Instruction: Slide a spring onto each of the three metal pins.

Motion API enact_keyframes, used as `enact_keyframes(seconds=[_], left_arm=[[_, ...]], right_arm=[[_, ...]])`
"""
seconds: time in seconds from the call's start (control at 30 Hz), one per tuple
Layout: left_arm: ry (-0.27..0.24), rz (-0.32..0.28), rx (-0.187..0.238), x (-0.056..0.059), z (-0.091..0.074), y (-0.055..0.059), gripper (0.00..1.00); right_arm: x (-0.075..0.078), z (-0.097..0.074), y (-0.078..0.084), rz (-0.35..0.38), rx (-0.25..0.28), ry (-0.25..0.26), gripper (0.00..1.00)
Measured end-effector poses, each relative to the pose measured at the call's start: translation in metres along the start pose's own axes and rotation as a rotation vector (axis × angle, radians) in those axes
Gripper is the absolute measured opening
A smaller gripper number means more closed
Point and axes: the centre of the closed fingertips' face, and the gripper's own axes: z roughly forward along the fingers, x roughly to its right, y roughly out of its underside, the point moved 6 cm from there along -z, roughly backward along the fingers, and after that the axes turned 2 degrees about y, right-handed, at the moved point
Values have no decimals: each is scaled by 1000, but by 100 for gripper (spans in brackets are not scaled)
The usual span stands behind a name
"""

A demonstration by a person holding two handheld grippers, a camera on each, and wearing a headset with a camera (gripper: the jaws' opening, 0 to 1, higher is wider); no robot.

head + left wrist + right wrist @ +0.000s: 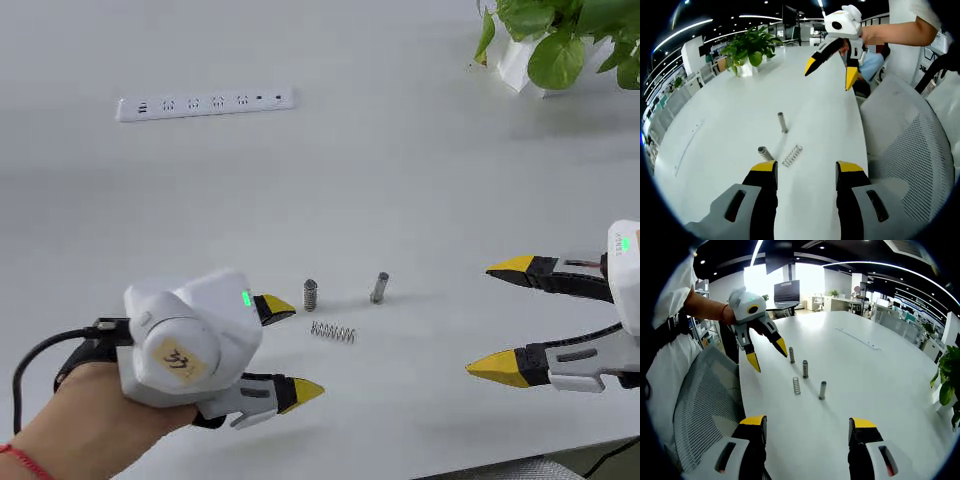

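The loose spring lies flat on the white table, just in front of a sleeved pin that carries a coil and near the bare pin standing beside it. In the right gripper view we also find a third pin farther back, close to one yellow tip, and it too looks sleeved, though it is small. So we judge two pins done and the last one in hand. Our left gripper hovers just beside the loose spring, jaws spread wide and empty. Our right gripper hangs well apart, also wide and empty. Next we need to close one gripper lightly on the spring, stand it upright, and line its bore up over the bare pin's top before sliding it down.
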Motion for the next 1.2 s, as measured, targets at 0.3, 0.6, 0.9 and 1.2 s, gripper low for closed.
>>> enact_keyframes(seconds=[0.3,0.6,0.9,1.2], left_arm=[[-43,-13,-93,-9,31,4,33],[-56,11,-146,-14,44,9,28],[-48,33,-190,-15,52,14,27],[-50,29,-220,-21,58,19,23]], right_arm=[[3,-9,13,42,23,32,65],[1,-12,24,69,33,35,66],[0,-13,34,72,33,21,71],[-2,-15,40,87,44,30,68]])
